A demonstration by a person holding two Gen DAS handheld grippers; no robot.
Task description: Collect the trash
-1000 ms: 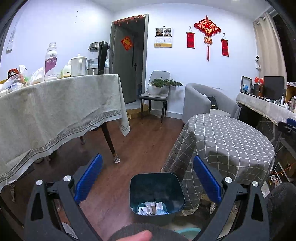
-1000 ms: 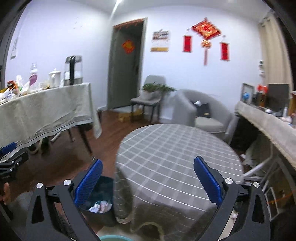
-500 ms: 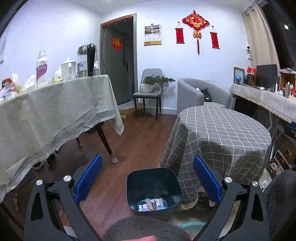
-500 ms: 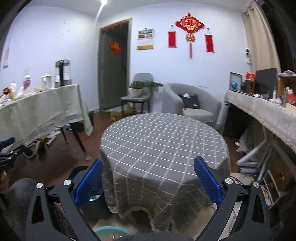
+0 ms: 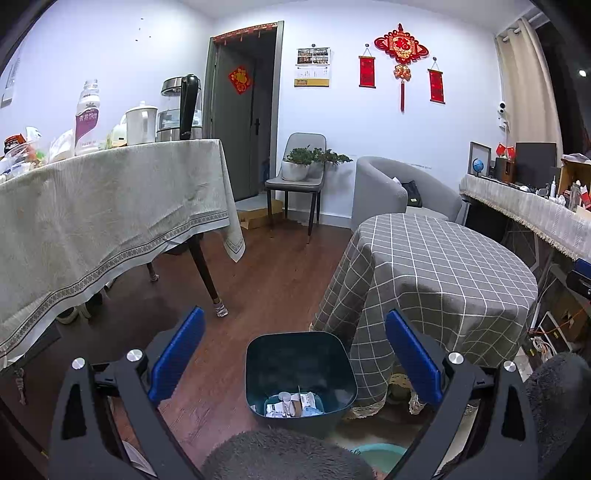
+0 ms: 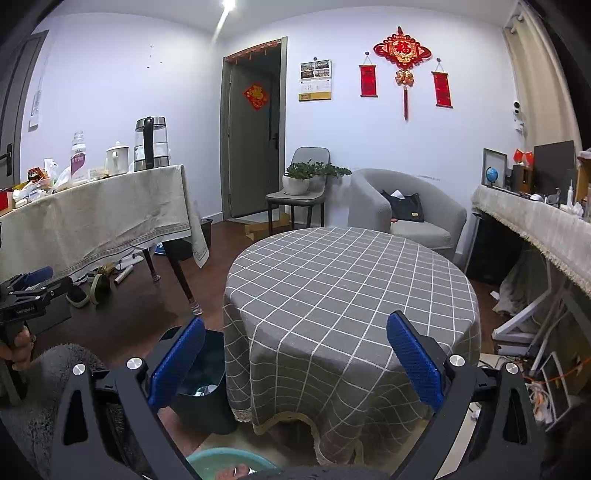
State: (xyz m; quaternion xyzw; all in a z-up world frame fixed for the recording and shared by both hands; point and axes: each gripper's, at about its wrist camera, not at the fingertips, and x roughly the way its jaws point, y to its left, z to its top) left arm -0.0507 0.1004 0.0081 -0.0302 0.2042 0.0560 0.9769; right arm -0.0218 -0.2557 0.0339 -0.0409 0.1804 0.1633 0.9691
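Trash [image 5: 293, 404] inside bin [image 5: 300, 345]; left tongs [image 5: 294, 354], right tongs [image 6: 295, 356] wide apart, empty.

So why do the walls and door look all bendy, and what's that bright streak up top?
Both views use fisheye lenses, so straight edges like the door bow outward. In the right wrist view, the streak is glare from a ceiling light. Corners go dark in both.
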